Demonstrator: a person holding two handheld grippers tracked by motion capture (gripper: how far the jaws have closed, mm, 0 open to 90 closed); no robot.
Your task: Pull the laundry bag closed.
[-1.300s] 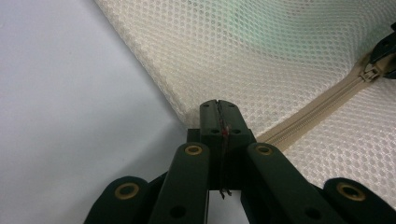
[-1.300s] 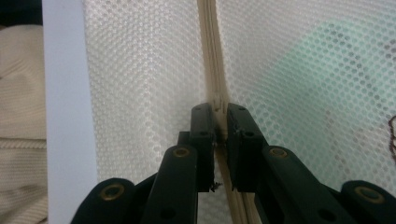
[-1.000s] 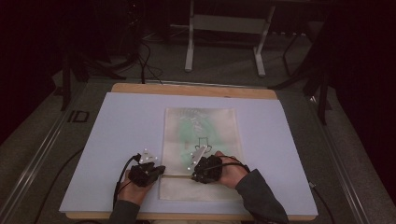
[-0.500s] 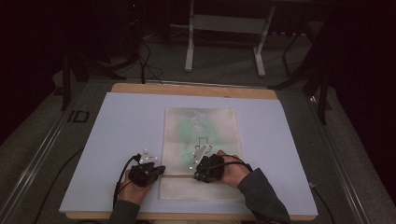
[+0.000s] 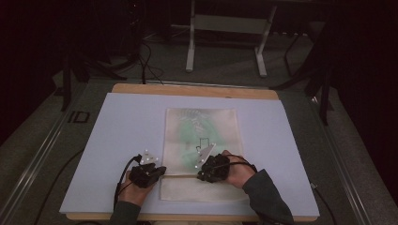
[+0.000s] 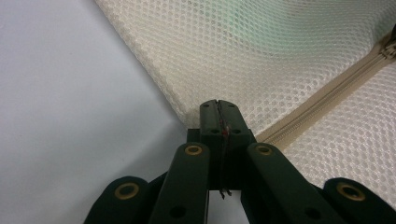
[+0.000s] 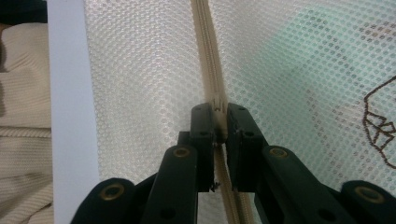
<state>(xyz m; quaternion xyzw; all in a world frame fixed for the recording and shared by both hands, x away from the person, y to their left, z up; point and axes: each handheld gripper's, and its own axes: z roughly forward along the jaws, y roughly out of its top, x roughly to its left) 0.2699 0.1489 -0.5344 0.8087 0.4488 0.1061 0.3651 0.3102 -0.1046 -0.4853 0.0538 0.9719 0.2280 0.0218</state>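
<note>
1. Fingers of the left gripper (image 6: 218,108) are pressing shut on the edge of the mesh bag (image 5: 202,126), at the end of the zipper (image 6: 327,95).
2. Fingers of the right gripper (image 7: 218,109) are clamping the zipper slider (image 7: 217,103) between their pads.
3. Lying flat on the pale worktop (image 5: 117,122), the bag is holding something green inside, its near part between the two hands.
4. Running crosswise between the grippers, the zipper's long axis is stretching away from the left gripper toward the right one.
5. Judging from this layout, the right hand (image 5: 237,169), already on the slider, is being set up to travel along that axis while the left is anchoring the fabric.
</note>
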